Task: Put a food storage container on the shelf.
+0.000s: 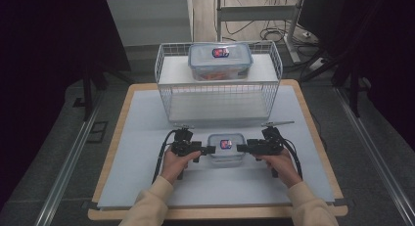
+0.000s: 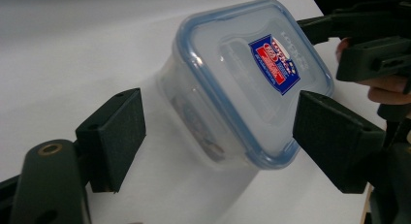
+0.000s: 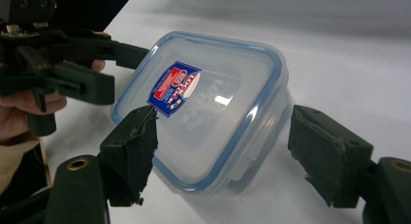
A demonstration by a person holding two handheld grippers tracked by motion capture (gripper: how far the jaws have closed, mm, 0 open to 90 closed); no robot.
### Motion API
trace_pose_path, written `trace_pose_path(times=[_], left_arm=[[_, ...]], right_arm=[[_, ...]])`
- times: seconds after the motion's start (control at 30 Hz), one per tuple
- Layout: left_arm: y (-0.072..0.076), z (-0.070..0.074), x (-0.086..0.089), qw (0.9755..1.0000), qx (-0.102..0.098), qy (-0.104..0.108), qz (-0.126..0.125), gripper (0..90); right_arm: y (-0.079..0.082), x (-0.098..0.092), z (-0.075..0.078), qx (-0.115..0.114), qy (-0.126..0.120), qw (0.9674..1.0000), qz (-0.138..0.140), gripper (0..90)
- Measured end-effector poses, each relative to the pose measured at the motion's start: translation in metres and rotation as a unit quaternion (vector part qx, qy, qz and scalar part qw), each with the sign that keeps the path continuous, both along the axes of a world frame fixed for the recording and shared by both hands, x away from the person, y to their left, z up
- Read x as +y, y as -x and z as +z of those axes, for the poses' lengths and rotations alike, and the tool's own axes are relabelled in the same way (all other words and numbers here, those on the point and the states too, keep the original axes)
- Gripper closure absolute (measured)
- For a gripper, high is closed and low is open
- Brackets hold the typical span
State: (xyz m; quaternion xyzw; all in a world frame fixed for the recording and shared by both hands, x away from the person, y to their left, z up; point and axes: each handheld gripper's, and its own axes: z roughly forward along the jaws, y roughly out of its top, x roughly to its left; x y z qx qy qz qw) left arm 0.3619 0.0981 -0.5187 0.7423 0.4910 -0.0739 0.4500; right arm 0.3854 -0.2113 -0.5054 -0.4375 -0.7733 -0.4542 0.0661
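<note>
A small clear box with a blue-rimmed lid and a red-and-blue label (image 1: 226, 146) (image 2: 252, 98) (image 3: 213, 107) sits on the white mat near the table's front. My left gripper (image 1: 211, 149) (image 2: 220, 136) points at its left end and is open, its pads apart on both sides of the box. From the right, my right gripper (image 1: 240, 147) (image 3: 228, 151) faces the other end, also open, with its jaws straddling the box and a gap at each pad. Each gripper view shows the other gripper beyond the box.
A white wire rack (image 1: 166, 89) stands at the back of the table, with a larger lidded box (image 1: 220, 61) on its upper shelf. The white mat (image 1: 142, 138) covers the wooden table. Cables and stand legs lie on the floor behind.
</note>
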Motion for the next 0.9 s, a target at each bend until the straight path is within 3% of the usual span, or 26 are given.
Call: trace_pose_path(times=[0.27, 0.47, 0.73, 0.9], left_arm=[[-0.005, -0.01, -0.004, 0.9994, 0.026, 0.022, -0.009, 21.2], [-0.004, -0.011, -0.007, 0.9978, 0.042, 0.047, -0.02, 31.4], [0.009, -0.004, -0.005, 0.9993, 0.014, 0.027, -0.022, 40.4], [0.016, -0.003, -0.002, 0.9992, -0.002, 0.031, -0.025, 46.4]], right_arm=[[-0.004, 0.005, -0.01, 0.026, -0.001, 0.9996, 0.007, 25.0], [-0.004, 0.005, -0.011, 0.036, -0.003, 0.9993, 0.008, 31.6], [0.005, -0.002, -0.006, 0.025, -0.01, 0.9995, 0.014, 42.3], [0.013, -0.006, -0.005, 0.01, -0.019, 0.9997, 0.015, 47.9]])
